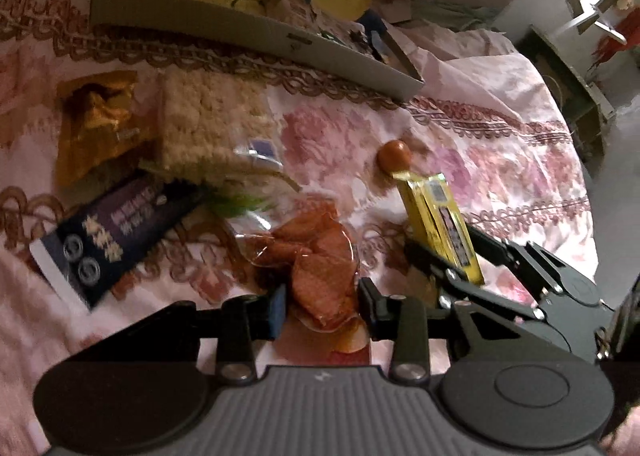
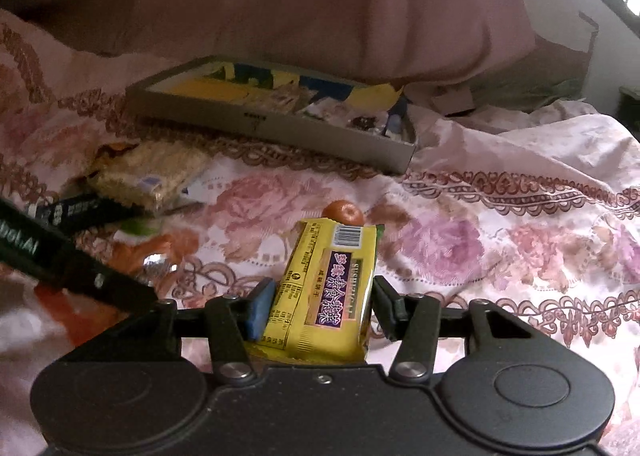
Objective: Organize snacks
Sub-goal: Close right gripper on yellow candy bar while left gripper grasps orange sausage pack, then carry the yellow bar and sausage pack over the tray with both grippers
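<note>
My left gripper [image 1: 324, 308] is shut on a clear packet of orange-red snack pieces [image 1: 320, 280], just above the floral bedsheet [image 1: 500, 160]. My right gripper [image 2: 324, 308] is shut on a yellow snack packet with a purple label [image 2: 332, 288], which stands up between the pads. In the left wrist view the right gripper [image 1: 452, 256] shows at the right, close beside the left one, with the yellow packet [image 1: 440, 216] in it. A shallow grey box [image 1: 256, 22] [image 2: 280, 128] with yellow-wrapped items inside lies further back on the bed.
Loose on the sheet lie a rice cracker packet [image 1: 208, 132] [image 2: 148, 172], a gold packet [image 1: 96, 120], a dark purple packet [image 1: 112, 232] and a small round orange thing [image 1: 394, 154] [image 2: 344, 212]. A pink pillow [image 2: 320, 8] rises behind the box. The bed edge is at the right.
</note>
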Action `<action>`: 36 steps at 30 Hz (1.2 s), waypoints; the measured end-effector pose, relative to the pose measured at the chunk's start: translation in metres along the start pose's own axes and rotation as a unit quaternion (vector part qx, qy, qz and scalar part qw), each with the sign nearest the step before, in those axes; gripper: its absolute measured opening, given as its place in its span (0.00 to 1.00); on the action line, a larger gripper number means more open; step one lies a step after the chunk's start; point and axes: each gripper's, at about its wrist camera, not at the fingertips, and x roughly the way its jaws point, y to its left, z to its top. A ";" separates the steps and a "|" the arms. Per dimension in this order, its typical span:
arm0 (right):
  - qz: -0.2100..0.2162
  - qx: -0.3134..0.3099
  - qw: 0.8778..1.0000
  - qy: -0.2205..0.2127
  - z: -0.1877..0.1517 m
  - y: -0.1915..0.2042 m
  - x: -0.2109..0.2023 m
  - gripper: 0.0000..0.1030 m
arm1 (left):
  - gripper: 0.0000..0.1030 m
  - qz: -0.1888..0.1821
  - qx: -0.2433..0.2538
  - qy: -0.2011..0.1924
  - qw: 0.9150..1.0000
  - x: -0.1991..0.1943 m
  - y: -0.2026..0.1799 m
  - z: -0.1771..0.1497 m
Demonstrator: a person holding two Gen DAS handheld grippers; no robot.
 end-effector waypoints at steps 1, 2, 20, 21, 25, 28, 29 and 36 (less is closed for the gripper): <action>0.001 0.002 1.000 -0.005 0.001 0.000 -0.001 0.52 | 0.39 -0.002 -0.001 0.001 1.000 -0.001 -0.001 -0.001; 0.002 0.003 1.000 -0.010 0.002 0.000 -0.002 0.52 | 0.39 -0.005 0.000 0.001 1.000 -0.002 -0.002 -0.002; -0.019 0.019 0.996 -0.088 0.027 -0.024 -0.016 0.52 | 0.39 -0.052 0.025 -0.049 0.997 -0.027 -0.031 0.015; -0.021 0.019 0.995 -0.091 0.028 -0.026 -0.016 0.52 | 0.39 -0.056 0.027 -0.050 0.997 -0.028 -0.033 0.016; -0.027 0.026 0.994 -0.098 0.034 -0.034 -0.013 0.52 | 0.39 -0.067 0.035 -0.065 0.995 -0.034 -0.039 0.022; -0.027 0.025 0.994 -0.107 0.040 -0.038 -0.007 0.52 | 0.39 -0.067 0.038 -0.083 0.994 -0.037 -0.042 0.031; -0.026 0.024 0.993 -0.110 0.043 -0.038 -0.004 0.52 | 0.39 -0.063 0.042 -0.092 0.993 -0.037 -0.043 0.035; 0.000 0.035 0.990 -0.135 0.071 -0.041 0.028 0.52 | 0.39 -0.014 0.051 -0.166 0.985 -0.040 -0.034 0.081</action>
